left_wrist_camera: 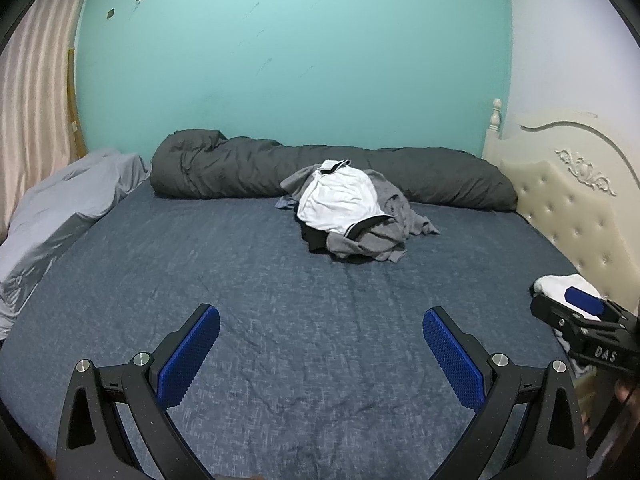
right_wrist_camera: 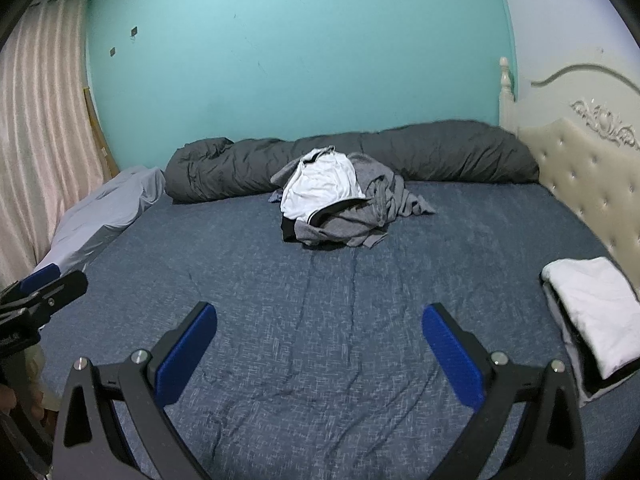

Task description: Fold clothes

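A loose heap of clothes [left_wrist_camera: 352,216] [right_wrist_camera: 340,208] lies in the middle of the bed toward the far side: a white garment with a dark trim on top, grey ones around it, a black one underneath. A folded stack topped by a white garment [right_wrist_camera: 596,316] [left_wrist_camera: 556,284] rests at the bed's right edge by the headboard. My left gripper [left_wrist_camera: 320,312] hovers open over bare sheet, well short of the heap. My right gripper [right_wrist_camera: 320,312] is open too, with nothing between its blue pads, the folded stack just to its right. Each gripper shows at the edge of the other's view.
The bed [left_wrist_camera: 248,280] has a blue-grey sheet. A rolled dark grey duvet [left_wrist_camera: 248,172] lies along the far side against the teal wall. A light grey pillow [left_wrist_camera: 68,200] sits at the left by the curtain [left_wrist_camera: 32,92]. The cream padded headboard [right_wrist_camera: 592,184] bounds the right.
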Demonstrator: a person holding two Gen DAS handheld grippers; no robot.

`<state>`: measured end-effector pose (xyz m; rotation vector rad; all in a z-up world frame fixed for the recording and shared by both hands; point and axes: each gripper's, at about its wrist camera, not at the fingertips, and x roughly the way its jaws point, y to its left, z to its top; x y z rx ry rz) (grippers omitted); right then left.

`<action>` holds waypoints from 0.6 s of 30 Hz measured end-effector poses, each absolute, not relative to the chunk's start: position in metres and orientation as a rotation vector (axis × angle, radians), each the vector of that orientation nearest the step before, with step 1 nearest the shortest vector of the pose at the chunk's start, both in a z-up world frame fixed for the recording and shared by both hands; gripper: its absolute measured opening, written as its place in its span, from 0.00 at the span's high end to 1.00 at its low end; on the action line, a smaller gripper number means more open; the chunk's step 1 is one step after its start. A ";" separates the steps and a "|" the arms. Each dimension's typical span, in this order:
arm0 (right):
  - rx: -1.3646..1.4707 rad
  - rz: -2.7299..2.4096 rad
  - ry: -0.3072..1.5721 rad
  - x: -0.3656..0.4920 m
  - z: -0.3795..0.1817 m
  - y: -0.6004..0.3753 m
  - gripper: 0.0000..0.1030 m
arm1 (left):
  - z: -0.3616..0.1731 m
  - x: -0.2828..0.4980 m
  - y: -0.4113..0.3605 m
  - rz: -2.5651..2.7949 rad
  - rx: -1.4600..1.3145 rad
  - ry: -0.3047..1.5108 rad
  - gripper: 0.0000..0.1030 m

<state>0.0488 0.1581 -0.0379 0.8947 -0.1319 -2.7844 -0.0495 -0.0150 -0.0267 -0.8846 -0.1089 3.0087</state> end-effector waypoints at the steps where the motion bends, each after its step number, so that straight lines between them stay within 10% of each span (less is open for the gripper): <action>1: 0.907 -2.780 -0.139 0.041 -0.042 0.158 0.00 | -0.030 -0.055 -0.017 3.010 -0.889 -0.112 0.00; 18: 1.033 -2.691 -0.108 -0.161 -0.133 0.123 0.01 | -0.127 -0.211 -0.066 2.999 -1.030 -0.180 0.00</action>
